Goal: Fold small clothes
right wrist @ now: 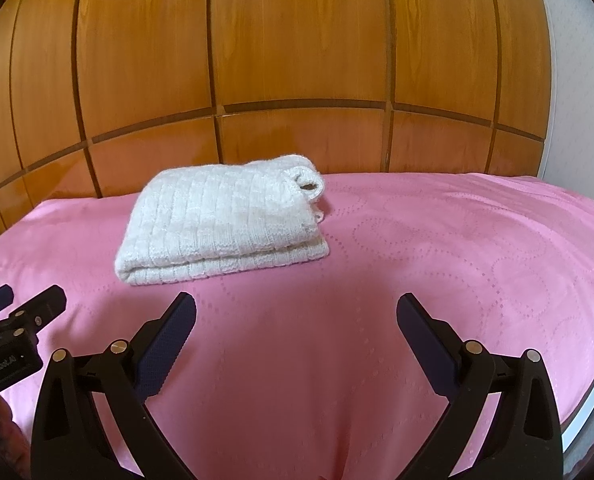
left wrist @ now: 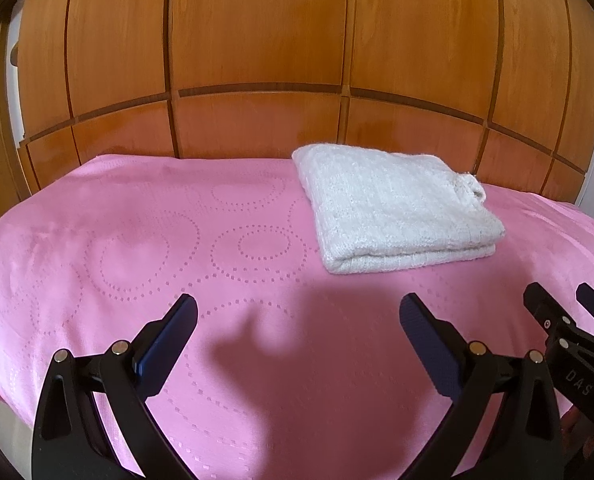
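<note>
Hovering over the near edge of the bed, the left gripper point(left wrist: 297, 320) has its jaws spread wide with nothing between them, just pink bedspread point(left wrist: 157, 240) underneath. Further right, toward the far edge by the wooden wardrobe doors point(left wrist: 257, 40), sits the white knit garment point(left wrist: 397, 212), already folded into a chunky rectangle, a couple of layers thick. Its long axis runs from the near edge back to the far edge, slanting a bit leftward as it goes back in the left wrist view; the fold faces the near edge, and a rolled cuff or collar opening point(right wrist: 307, 182) sticks out at its far right corner. The right gripper point(right wrist: 297, 316) is just beside the left one, jaws also wide apart and empty, well short of the garment. Right of that it's only bedspread out to the bed's right edge.
</note>
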### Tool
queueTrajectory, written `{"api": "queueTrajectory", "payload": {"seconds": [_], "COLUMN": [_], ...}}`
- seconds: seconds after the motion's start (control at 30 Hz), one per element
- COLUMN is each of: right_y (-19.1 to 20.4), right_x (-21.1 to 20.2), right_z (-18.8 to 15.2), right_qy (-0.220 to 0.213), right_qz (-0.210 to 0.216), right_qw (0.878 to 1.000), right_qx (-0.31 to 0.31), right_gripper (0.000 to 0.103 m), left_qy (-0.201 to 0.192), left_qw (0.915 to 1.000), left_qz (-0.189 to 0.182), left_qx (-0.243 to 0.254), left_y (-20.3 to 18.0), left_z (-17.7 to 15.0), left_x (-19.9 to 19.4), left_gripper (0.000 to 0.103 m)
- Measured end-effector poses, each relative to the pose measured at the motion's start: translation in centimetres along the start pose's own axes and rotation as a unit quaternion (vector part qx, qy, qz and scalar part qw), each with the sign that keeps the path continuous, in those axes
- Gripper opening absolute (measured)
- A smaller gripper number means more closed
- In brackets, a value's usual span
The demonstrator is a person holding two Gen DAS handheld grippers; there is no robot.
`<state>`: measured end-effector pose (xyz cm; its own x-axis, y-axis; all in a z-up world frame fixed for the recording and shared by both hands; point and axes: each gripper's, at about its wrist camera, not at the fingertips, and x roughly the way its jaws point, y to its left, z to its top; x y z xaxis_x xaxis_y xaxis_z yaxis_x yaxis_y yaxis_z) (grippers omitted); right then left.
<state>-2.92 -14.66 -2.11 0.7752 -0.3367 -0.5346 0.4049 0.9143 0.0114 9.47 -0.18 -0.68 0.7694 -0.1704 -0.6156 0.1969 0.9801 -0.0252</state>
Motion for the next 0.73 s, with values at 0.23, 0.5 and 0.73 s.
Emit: {"api": "queueTrajectory", "payload": {"seconds": [0.23,0.5,0.73], "right_y": [0.0,0.0,-0.5], "right_x": [0.2,0.3,0.8], "right_z": [-0.2,-0.3,-0.3], "right_qy": [0.004,0.007,0.012], "right_qz": [0.001,0.001,-0.002], "right_qw": [1.000,1.000,1.000], "right_qx": [0.001,0.005,0.014], "right_gripper": [0.099,0.100,0.099], "left_qy": [0.003,0.023,0.033], "left_qw": [1.0000,0.9997,0.9993], "left_qz": [-0.002,-0.008,-0.008], "left_qx": [0.000,0.010,0.014], "left_y": [-0.3,-1.0,-1.4], "left_z": [-0.4,-0.3,-0.2], "left_x": [0.2,0.9,1.4], "left_gripper": [0.101,0.101,0.101]}}
